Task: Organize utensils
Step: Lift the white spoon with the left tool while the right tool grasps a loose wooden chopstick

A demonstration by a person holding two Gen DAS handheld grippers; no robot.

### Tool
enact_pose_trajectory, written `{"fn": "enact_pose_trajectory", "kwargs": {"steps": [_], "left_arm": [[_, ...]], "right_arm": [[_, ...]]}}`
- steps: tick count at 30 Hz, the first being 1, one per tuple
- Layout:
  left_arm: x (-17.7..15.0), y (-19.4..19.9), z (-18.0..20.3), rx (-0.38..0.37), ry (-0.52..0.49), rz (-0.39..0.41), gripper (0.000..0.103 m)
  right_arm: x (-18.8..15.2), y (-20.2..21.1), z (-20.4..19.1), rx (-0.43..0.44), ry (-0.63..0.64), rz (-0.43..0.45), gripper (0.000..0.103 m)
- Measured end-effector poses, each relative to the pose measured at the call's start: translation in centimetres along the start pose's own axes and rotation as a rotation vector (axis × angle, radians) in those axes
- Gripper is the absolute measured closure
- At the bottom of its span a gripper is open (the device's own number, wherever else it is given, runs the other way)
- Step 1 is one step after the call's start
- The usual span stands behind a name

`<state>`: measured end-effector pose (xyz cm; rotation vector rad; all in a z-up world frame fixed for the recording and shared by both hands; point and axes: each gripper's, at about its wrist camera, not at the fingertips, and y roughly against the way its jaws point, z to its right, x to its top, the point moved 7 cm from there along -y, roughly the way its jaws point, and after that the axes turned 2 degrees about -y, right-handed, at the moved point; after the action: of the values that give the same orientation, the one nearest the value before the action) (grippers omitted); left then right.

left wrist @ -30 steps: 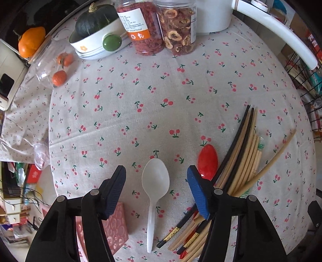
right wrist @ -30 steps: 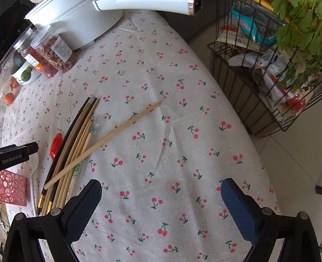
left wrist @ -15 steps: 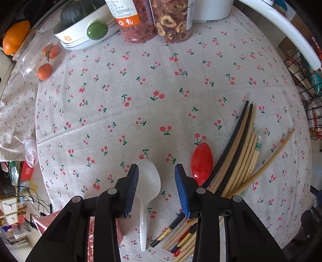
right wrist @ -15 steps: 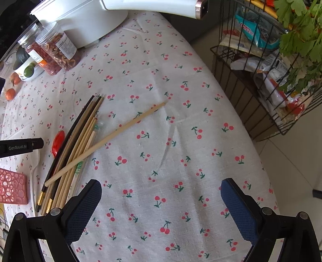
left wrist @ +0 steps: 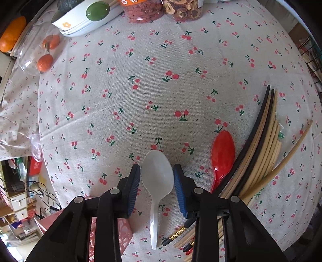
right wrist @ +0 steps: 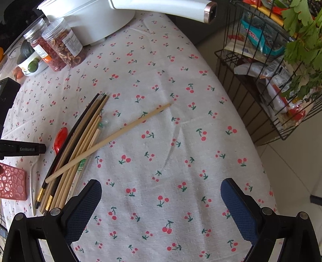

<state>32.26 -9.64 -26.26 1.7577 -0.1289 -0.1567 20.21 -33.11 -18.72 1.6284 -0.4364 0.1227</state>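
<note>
A white plastic spoon (left wrist: 157, 177) lies on the cherry-print tablecloth. My left gripper (left wrist: 157, 179) is shut on its bowl, blue pads touching both sides. A red spoon (left wrist: 222, 153) lies just right of it. A bundle of black and wooden chopsticks (left wrist: 259, 149) lies further right, with one loose wooden chopstick (right wrist: 112, 139) across it. My right gripper (right wrist: 160, 203) is open and empty over bare cloth, right of the chopsticks (right wrist: 76, 141). The left gripper's side (right wrist: 22, 149) shows at the right wrist view's left edge.
A pink perforated holder (right wrist: 12, 185) sits at the near left edge. Two jars (right wrist: 60, 48), a white bowl stack (left wrist: 84, 22), tangerines (left wrist: 45, 61) and a white appliance (right wrist: 96, 18) stand at the back. A wire rack (right wrist: 261, 66) stands beyond the table's right edge.
My left gripper moved forward and down over the white spoon and closed its jaws onto the bowl. The right gripper stayed open and shifted only slightly.
</note>
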Motion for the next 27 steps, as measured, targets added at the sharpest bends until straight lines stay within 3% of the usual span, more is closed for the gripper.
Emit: {"fn": "enact_pose_trajectory", "kwargs": {"steps": [7,10,15,21,27], "left_arm": [[-0.2,-0.4,-0.6,0.001,-0.004,0.028,0.069],[-0.3,0.8,-0.8,-0.010,-0.003,0.077,0.069],[-1.9,6.2,-0.5,-0.120,-0.006,0.266,0.069],[-7.2,13.1,-0.2,-0.262,-0.024,0.512,0.069],[-13.3,17.5,-2.0,-0.323,0.027,0.684,0.069]], "right_arm": [[-0.1,-0.4,0.0,0.019,-0.019,-0.015,0.004],[-0.1,-0.4,-0.2,0.024,-0.010,-0.011,0.004],[0.4,-0.6,0.1,0.092,-0.074,-0.009,0.004],[0.7,-2.5,-0.2,0.174,-0.162,-0.052,0.011],[1.4,-4.7,-1.3,0.201,-0.239,-0.076,0.021]]}}
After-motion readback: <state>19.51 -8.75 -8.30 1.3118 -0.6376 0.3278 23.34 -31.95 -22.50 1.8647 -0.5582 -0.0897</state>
